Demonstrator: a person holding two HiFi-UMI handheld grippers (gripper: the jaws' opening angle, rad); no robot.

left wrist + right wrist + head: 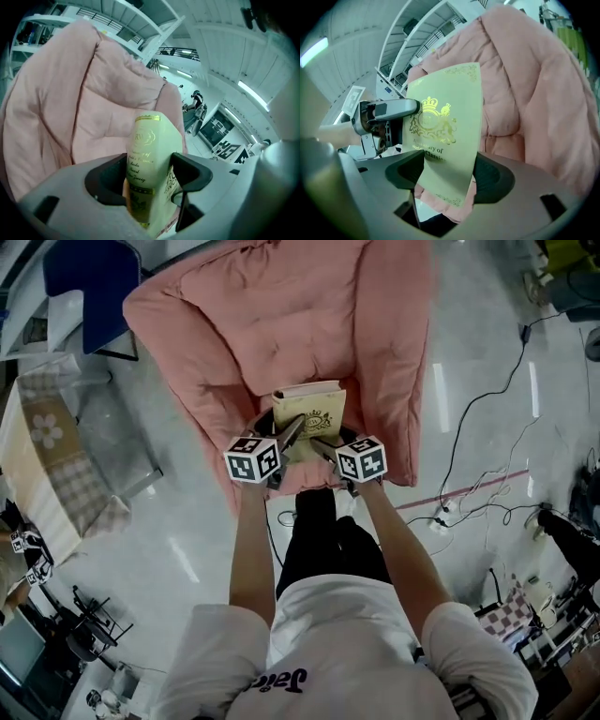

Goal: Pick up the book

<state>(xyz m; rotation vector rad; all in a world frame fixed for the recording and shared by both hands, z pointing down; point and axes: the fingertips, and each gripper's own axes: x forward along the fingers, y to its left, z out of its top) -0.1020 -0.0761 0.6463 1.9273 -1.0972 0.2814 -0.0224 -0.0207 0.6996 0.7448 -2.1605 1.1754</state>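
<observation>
A pale yellow hardcover book [309, 403] with gold print hangs in the air over the seat of a pink padded armchair [281, 315]. My left gripper [292, 433] is shut on its spine side, and the spine [146, 154] stands upright between the dark pads [190, 172]. My right gripper [321, 446] is shut on the other side of the book. In the right gripper view the front cover [445, 122] with a gold crest slants between the jaws. The left gripper [384, 111] shows there behind the book's far edge.
A blue chair [89, 277] stands at the back left. A box with a checked cloth [47, 451] sits at the left. Black cables [487, 409] and a power strip [445, 517] lie on the glossy floor to the right. More gear crowds the lower corners.
</observation>
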